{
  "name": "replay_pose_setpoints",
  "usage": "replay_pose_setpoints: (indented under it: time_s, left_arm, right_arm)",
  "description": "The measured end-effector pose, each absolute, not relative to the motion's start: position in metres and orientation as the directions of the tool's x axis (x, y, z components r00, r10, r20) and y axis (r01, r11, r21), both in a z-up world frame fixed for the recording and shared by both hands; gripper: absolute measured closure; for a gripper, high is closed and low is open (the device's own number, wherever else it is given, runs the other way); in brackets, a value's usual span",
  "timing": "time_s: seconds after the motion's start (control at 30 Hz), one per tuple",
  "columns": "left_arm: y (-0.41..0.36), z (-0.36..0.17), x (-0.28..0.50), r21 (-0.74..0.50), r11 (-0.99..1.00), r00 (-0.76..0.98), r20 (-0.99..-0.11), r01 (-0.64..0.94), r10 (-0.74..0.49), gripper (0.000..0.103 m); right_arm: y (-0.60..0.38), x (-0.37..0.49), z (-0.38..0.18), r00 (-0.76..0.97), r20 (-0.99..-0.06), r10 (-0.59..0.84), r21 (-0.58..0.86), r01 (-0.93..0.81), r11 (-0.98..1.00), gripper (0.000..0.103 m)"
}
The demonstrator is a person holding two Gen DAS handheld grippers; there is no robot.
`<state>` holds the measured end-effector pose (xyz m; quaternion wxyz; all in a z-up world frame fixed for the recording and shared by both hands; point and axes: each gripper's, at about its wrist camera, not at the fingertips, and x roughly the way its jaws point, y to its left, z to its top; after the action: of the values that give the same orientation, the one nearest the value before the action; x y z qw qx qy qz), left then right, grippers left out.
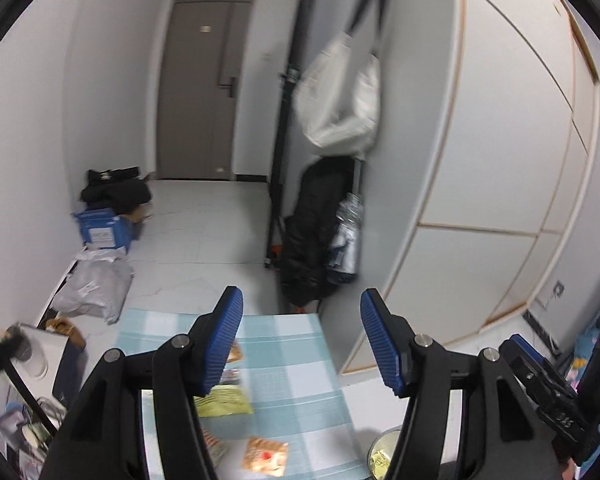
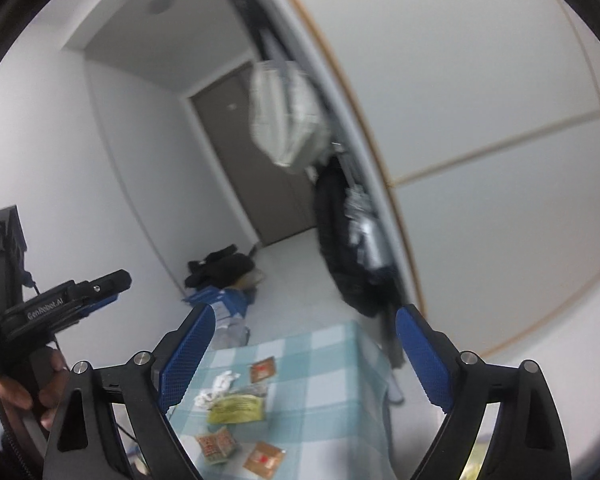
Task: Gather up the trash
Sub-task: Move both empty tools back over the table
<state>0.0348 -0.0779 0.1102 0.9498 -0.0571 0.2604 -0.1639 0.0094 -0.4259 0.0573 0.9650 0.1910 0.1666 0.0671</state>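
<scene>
From the left wrist, the left gripper (image 1: 302, 320) hangs above the blue-and-white checked tablecloth (image 1: 300, 344) with its jaws about half open and nothing between them. The trash lies under it: a yellow-green packet (image 1: 226, 402) at 7 o'clock of the pads, an orange wrapper (image 1: 266, 456) at 6 o'clock near the bottom edge, another orange wrapper (image 1: 236, 354) just beside the left pad. The cloth's far edge runs at mid-frame; past it bare white floor (image 1: 208, 216) leads to the grey door (image 1: 204, 88) at 12 o'clock, hemmed by a blue box (image 1: 104, 232) and a grey mailer bag (image 1: 94, 286) at 9 o'clock and black bags (image 1: 316, 232) at 1 o'clock. From the right wrist, the right gripper (image 2: 304, 344) has wide, empty jaws. Beneath lie the same yellow-green packet (image 2: 236, 408), crumpled white tissue (image 2: 220, 384) and three orange wrappers (image 2: 264, 458) toward 6 o'clock; the cloth's right edge drops off at 4 o'clock. The other gripper (image 2: 80, 292) sits at 9 o'clock.
</scene>
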Motion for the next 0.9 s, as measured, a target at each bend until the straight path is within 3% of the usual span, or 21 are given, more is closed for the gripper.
replay_pose_setpoints:
  time_s: [0.47,0.57,0.7,0.9]
  left_arm:
    - [-0.022,0.138,-0.04,-0.241,0.933,0.795,-0.492,0.266,-0.354,0.046]
    - [-0.008,0.143,-0.061,-0.312,0.915,0.761,-0.52,0.254,-0.388,0.046]
    - [0.0,0.156,-0.09,-0.311,0.917,0.759,-0.526,0.25,-0.385,0.046]
    - [0.022,0.196,-0.116,-0.269,0.936,0.849,-0.417,0.226,-0.324,0.046]
  right_arm:
    - [-0.33,0.007,0.107,0.906,-0.24,0.35,0.226,-0.298,0.927,0.0]
    - [-0.315,0.001,0.104,0.891,-0.24,0.386,0.21,-0.341,0.916,0.0]
    - [-0.307,-0.001,0.085,0.864,-0.266,0.427,0.238,-0.371,0.898,0.0]
    - [-0.302,0.003,0.058,0.828,-0.314,0.465,0.269,-0.392,0.88,0.0]
